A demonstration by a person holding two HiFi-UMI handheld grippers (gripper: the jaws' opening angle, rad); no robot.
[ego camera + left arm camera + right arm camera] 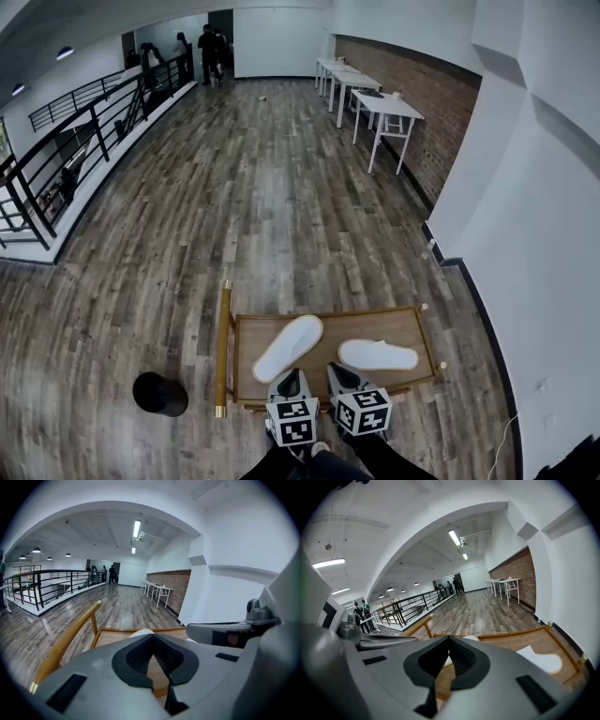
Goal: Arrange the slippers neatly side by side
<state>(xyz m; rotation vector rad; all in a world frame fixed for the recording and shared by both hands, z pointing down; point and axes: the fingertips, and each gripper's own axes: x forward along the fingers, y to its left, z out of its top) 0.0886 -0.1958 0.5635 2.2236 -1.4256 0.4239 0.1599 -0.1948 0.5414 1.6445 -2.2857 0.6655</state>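
Your left claw (289, 379), bottom centre of head view: jaws pressed together, nothing between. Your right claw (339, 373) just beside it, likewise closed, empty. Both tips over near edge of wooden cart (412, 323). On cart, two white slippers, apart: angled slipper (288, 348) just past left claw, running lower left to upper right; crosswise slipper (378, 354) right of it. Black round object (159, 394) on floor (234, 206), lower left. Farther: railing (84, 141) upper left, white tables (384, 108) by brick wall (427, 94) upper right.

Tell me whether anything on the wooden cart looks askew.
Yes. The left slipper lies diagonally and the right slipper almost crosswise, apart on the cart, not parallel side by side.
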